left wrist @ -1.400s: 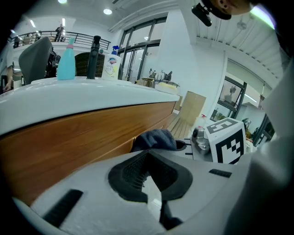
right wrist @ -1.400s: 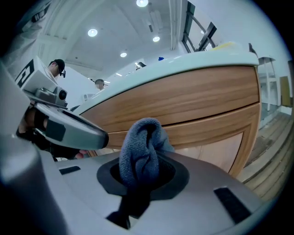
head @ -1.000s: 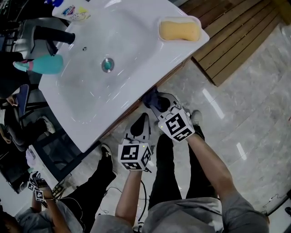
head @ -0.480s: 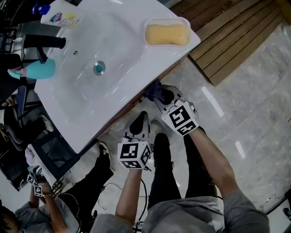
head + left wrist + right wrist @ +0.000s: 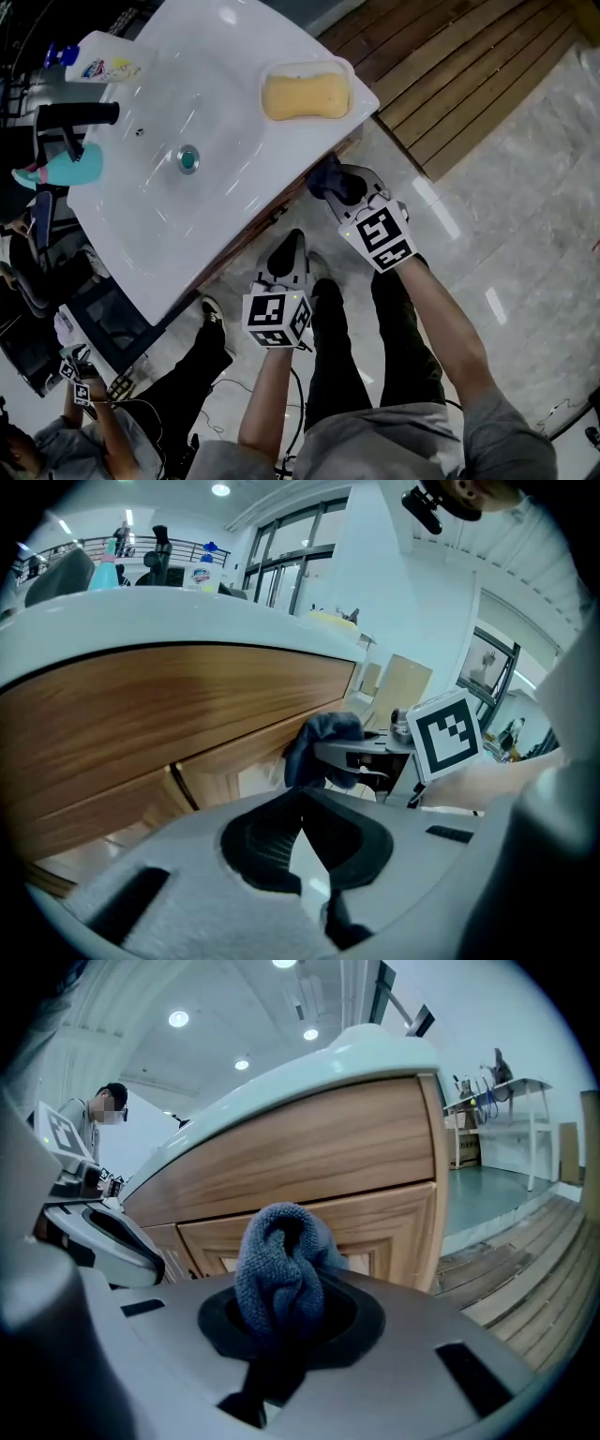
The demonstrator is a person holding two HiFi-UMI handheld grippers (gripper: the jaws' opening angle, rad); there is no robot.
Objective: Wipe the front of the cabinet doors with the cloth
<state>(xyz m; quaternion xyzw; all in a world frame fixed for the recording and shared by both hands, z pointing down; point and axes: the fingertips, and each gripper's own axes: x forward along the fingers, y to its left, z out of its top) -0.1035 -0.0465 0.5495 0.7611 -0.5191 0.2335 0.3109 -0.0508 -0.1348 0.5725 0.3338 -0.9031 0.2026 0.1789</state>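
Note:
A dark blue cloth is bunched in my right gripper, which is shut on it and holds it against the wooden cabinet front under the basin's right end. In the right gripper view the cloth bulges out of the jaws, close to a panelled cabinet door. My left gripper hangs lower and to the left, shut and holding nothing. Its own view shows the wood doors ahead and the cloth in the right gripper.
The white basin top overhangs the cabinet and carries a yellow sponge, a black tap and a teal bottle. Wooden decking lies right of the cabinet on glossy tile floor. Another person stands at lower left.
My right gripper has slid the cloth along the cabinet front toward the sponge end of the basin. The left gripper has stayed about where it was, still shut.

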